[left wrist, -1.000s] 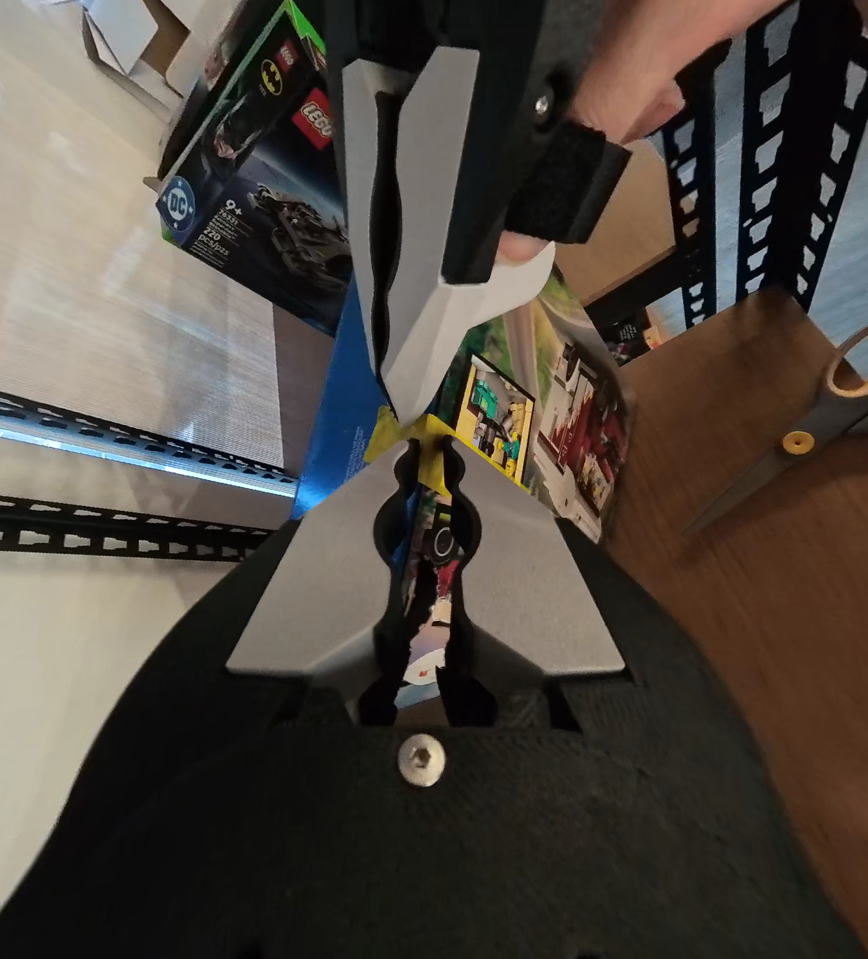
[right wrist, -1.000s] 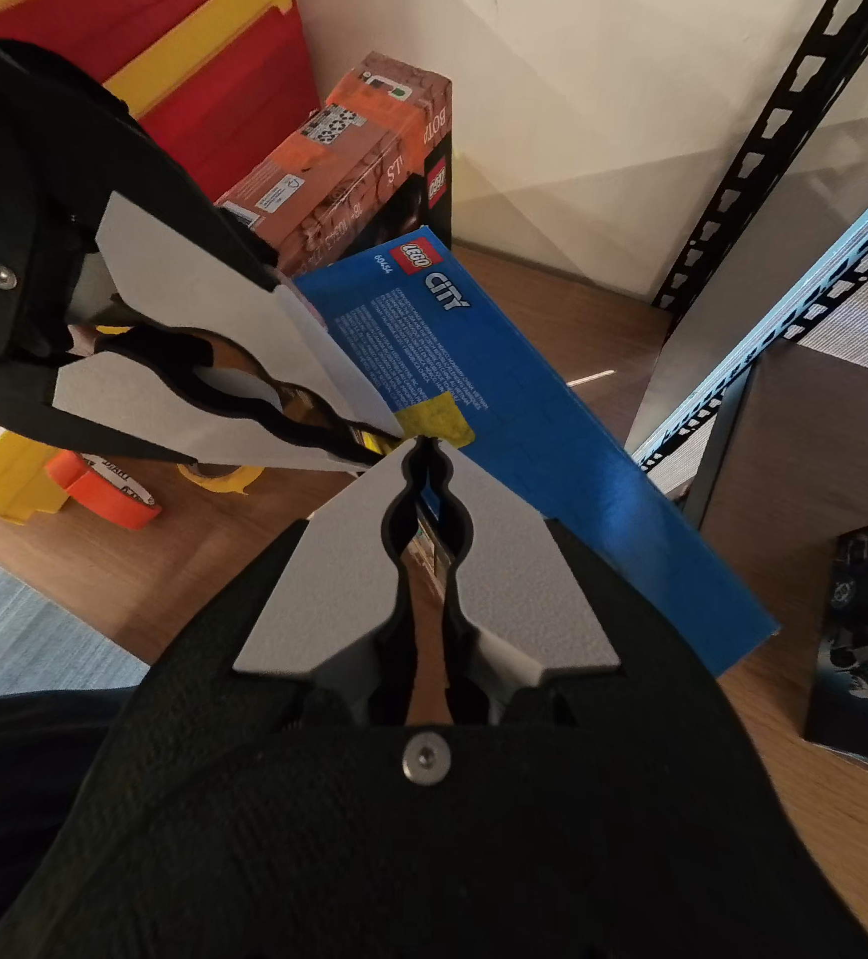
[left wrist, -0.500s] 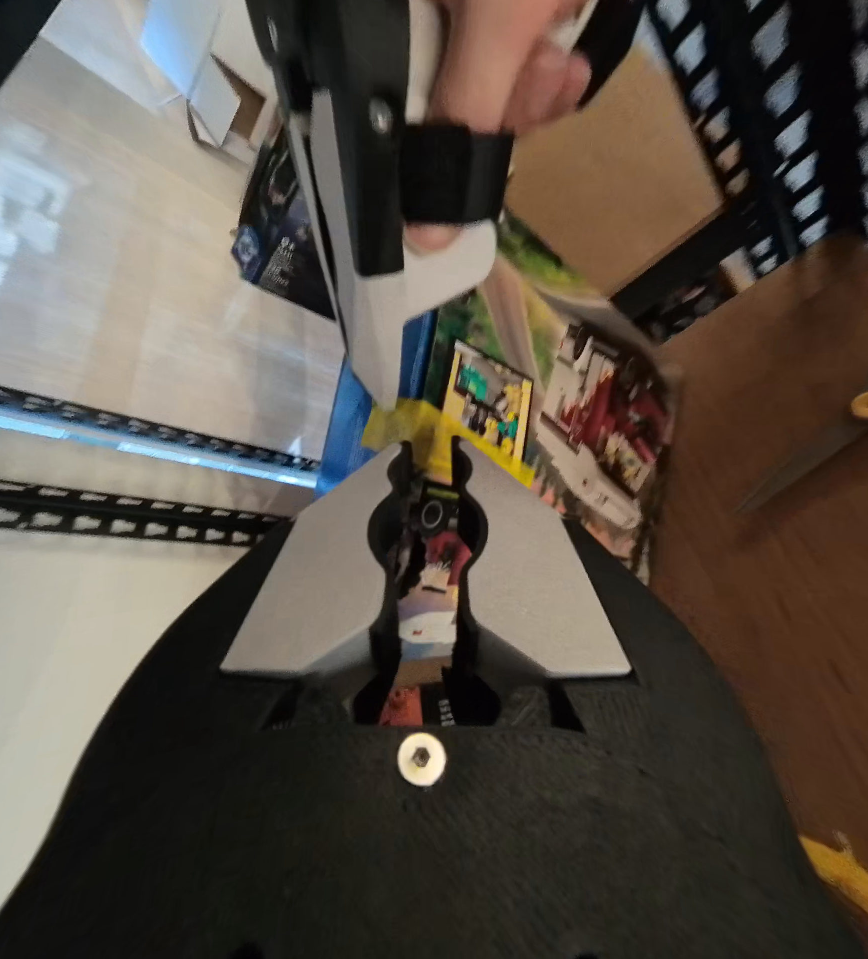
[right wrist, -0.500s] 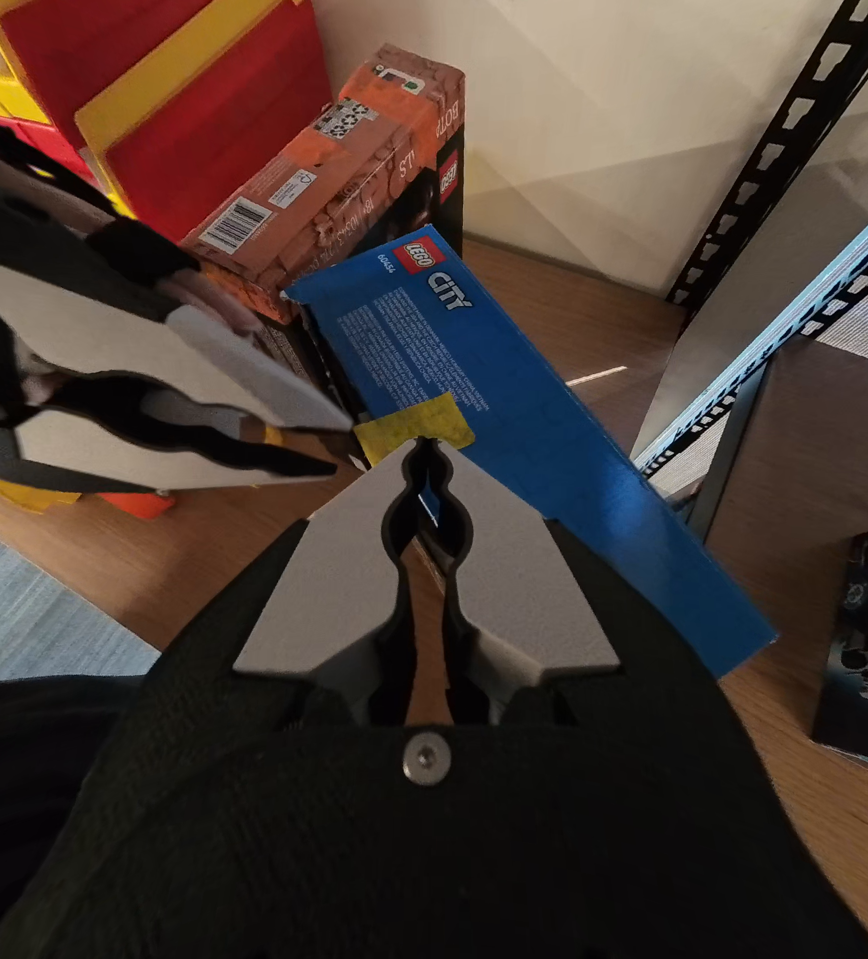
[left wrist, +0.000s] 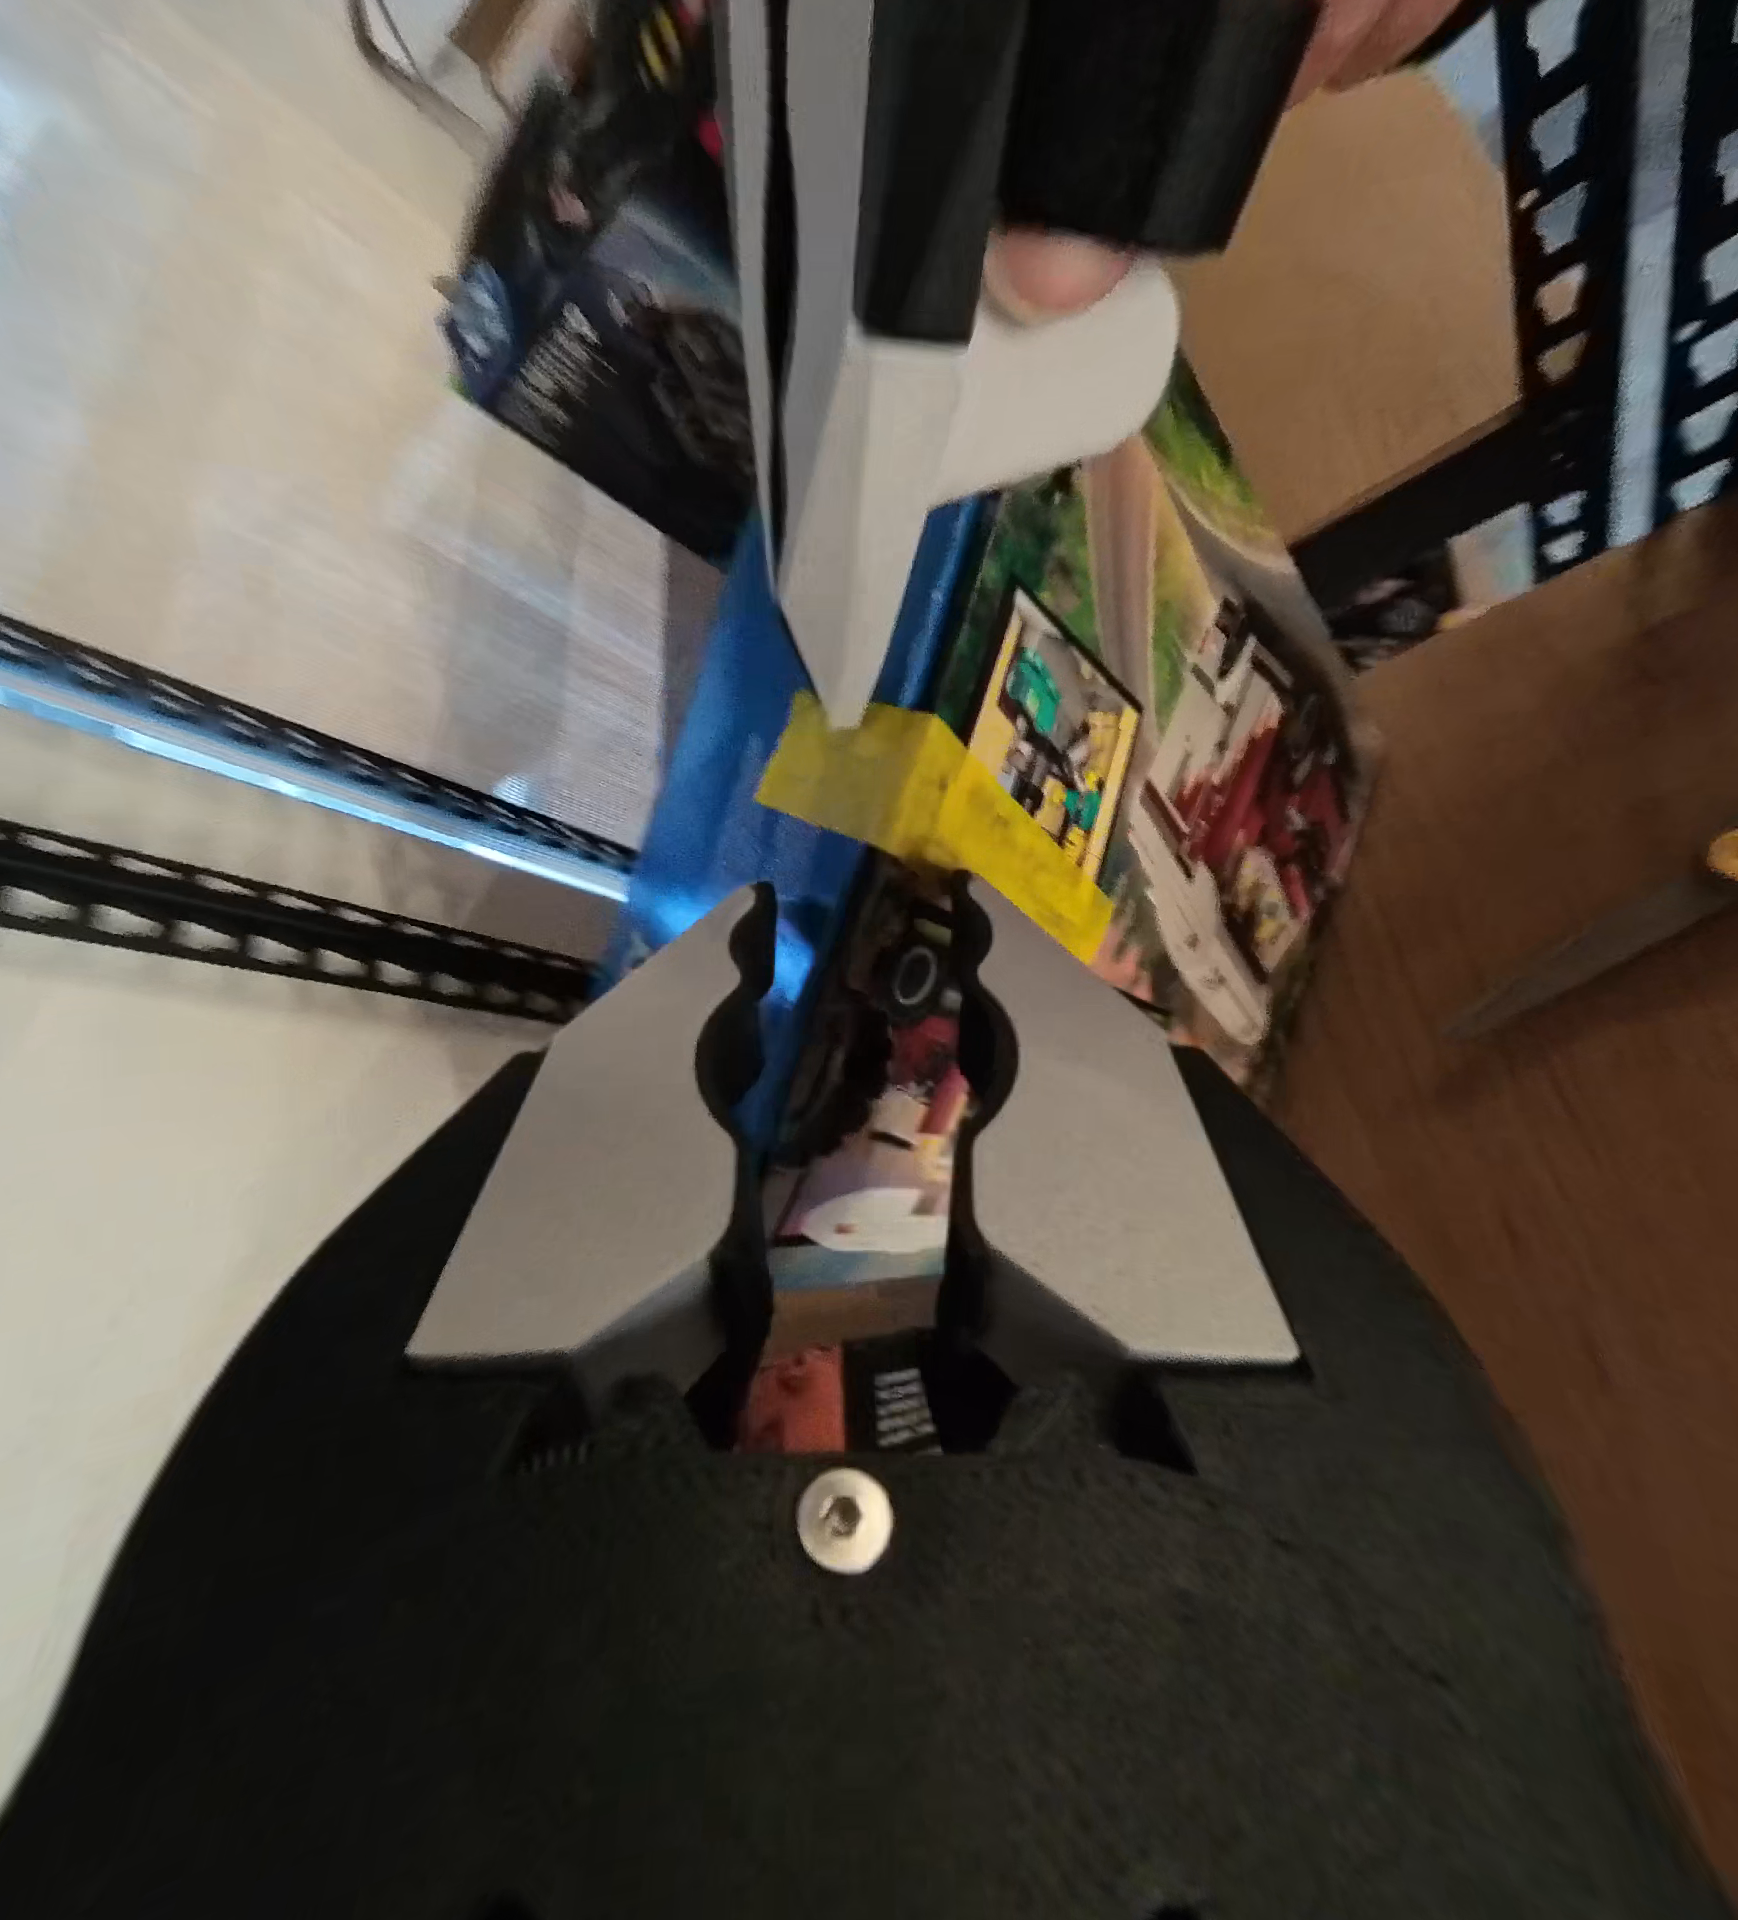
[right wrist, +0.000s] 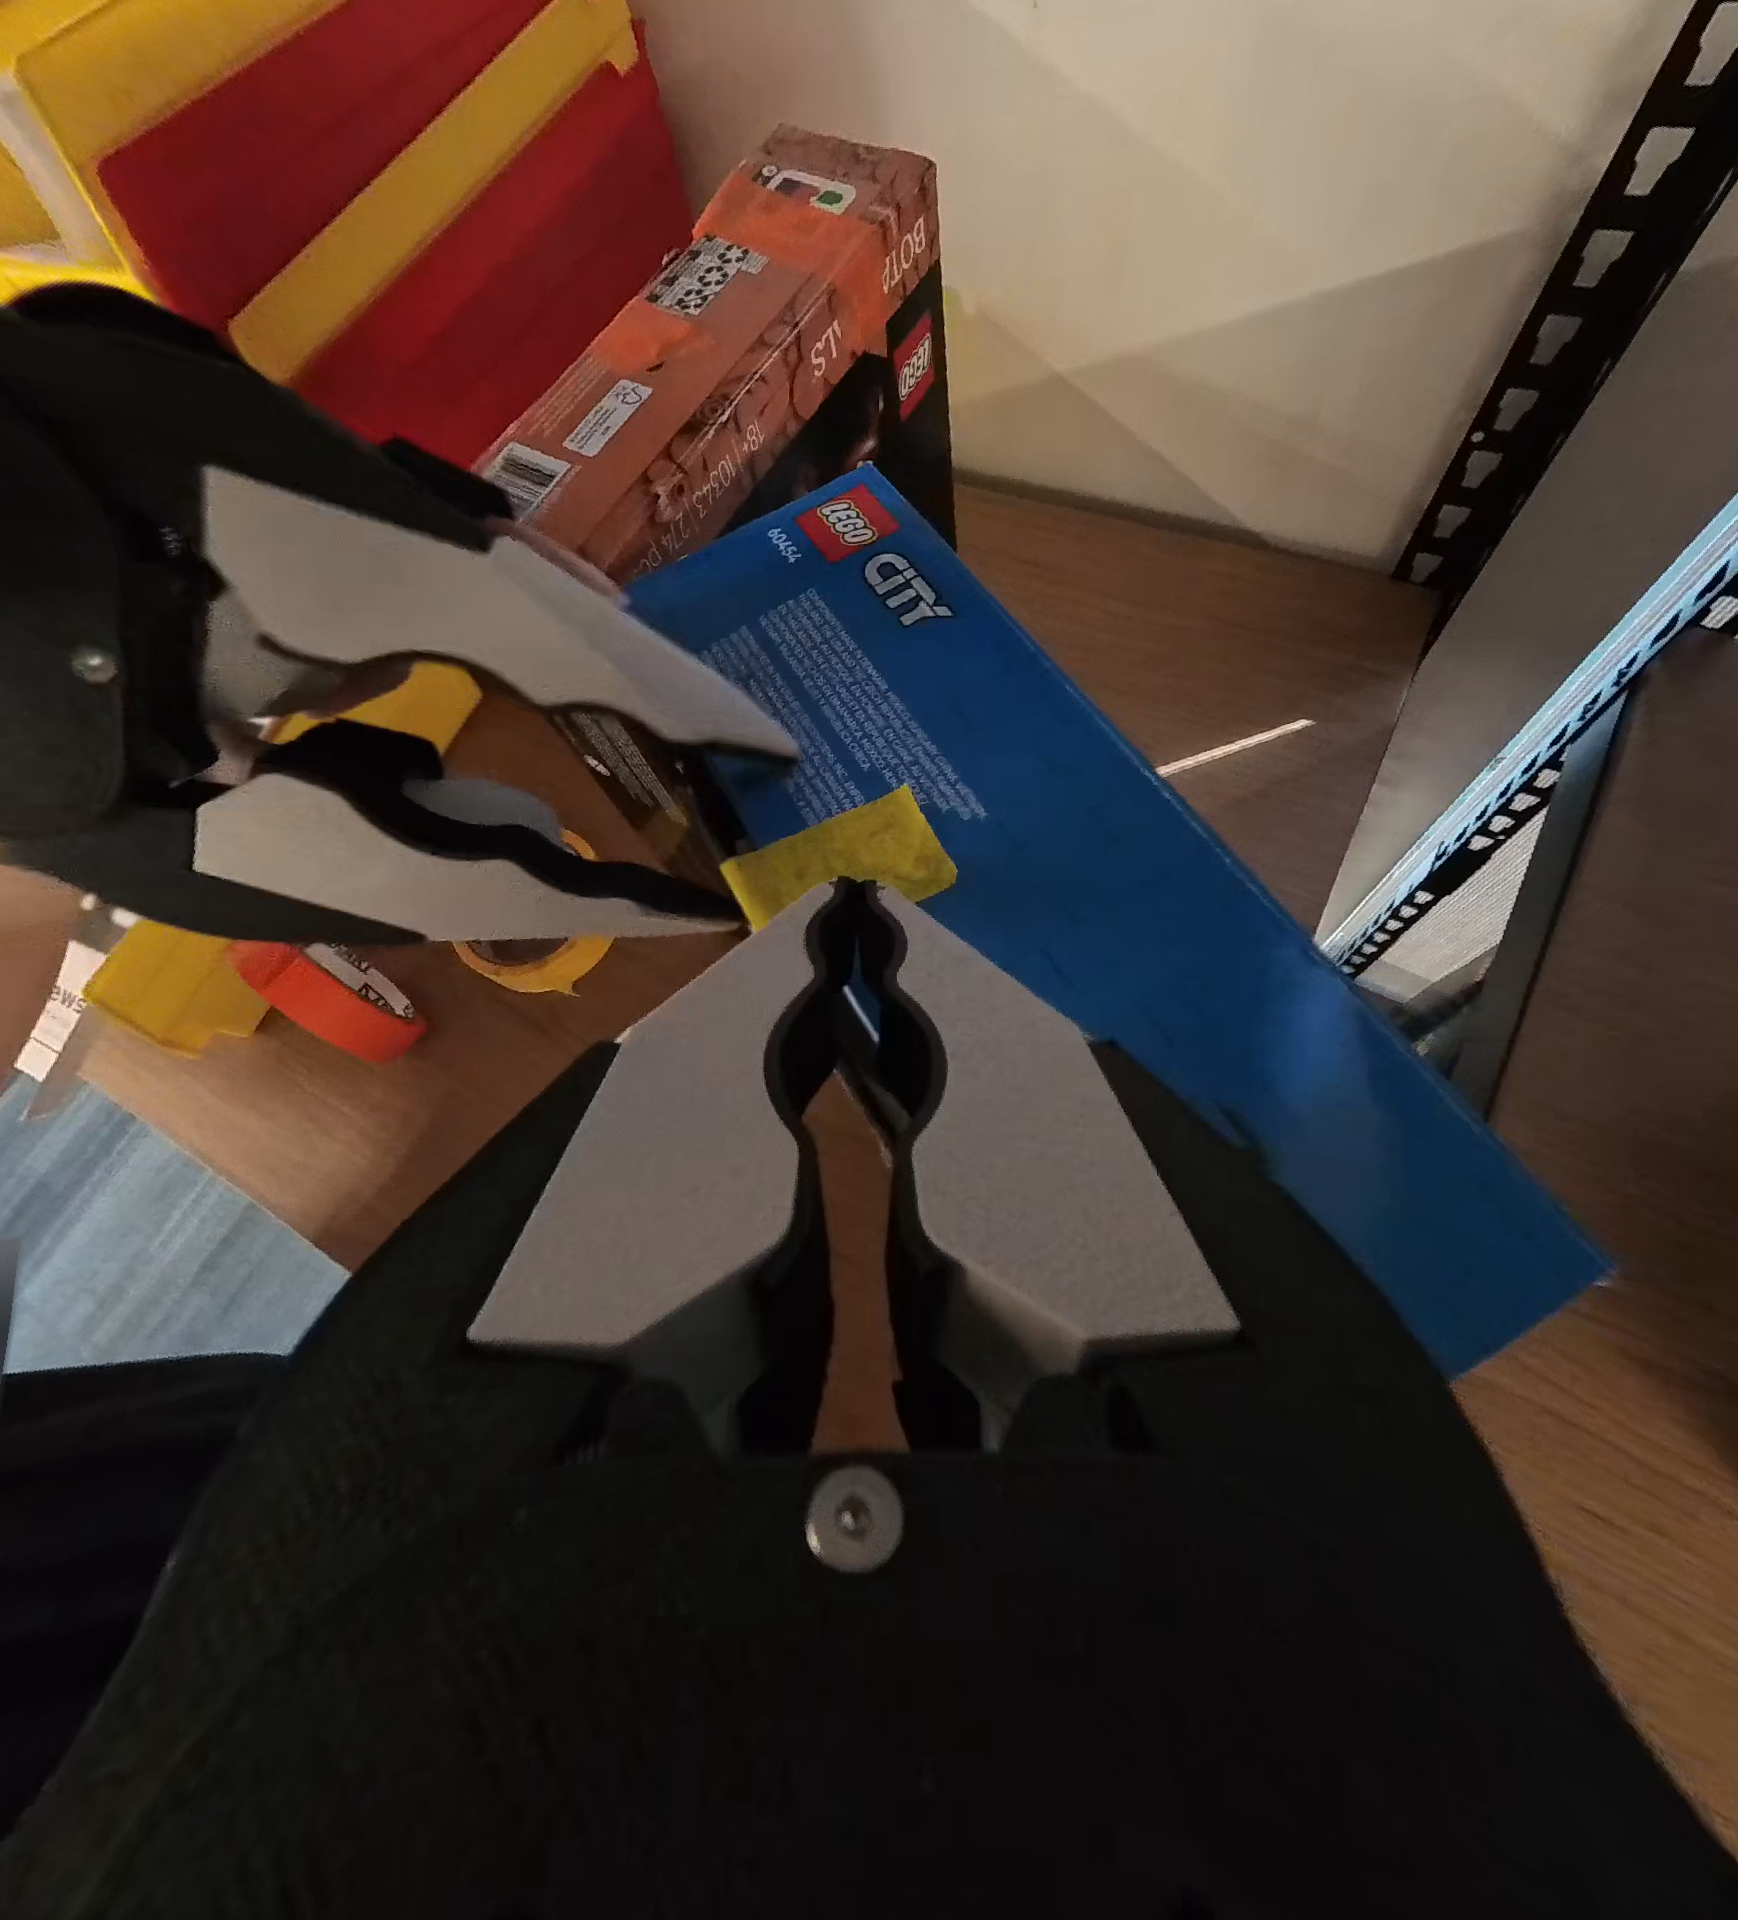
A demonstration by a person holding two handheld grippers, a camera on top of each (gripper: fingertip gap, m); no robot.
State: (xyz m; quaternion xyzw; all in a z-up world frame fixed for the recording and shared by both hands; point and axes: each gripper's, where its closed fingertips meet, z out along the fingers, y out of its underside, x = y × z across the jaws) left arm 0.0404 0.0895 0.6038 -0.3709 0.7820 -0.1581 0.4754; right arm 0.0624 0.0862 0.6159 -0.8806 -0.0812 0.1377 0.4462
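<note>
A blue toy box (right wrist: 1104, 883) lies tilted over the wooden shelf (right wrist: 1187, 613), with a strip of yellow tape (right wrist: 844, 847) folded over its edge. My right gripper (right wrist: 849, 888) is shut on that edge at the tape. My left gripper (right wrist: 761, 831) comes in from the left with its jaws apart, one finger over the blue face and one under the tape end. In the left wrist view my left gripper (left wrist: 863, 891) straddles the box edge (left wrist: 719, 727) just below the tape (left wrist: 896, 800). There the right gripper (left wrist: 839, 707) comes down from above onto the tape.
An orange-brown box (right wrist: 719, 343) and red and yellow bins (right wrist: 377, 208) stand behind. An orange tape roll (right wrist: 335, 997) and a yellow one (right wrist: 532, 956) lie on the shelf. Scissors (left wrist: 1675, 894) lie to the right, a dark box (left wrist: 616, 343) farther off. A black rack upright (right wrist: 1571, 260) stands at the right. Less than 4 cm separates the two grippers' tips.
My left gripper's jaws have spread apart around the box edge. The right gripper has kept its hold at the tape. The left view has shifted and blurred.
</note>
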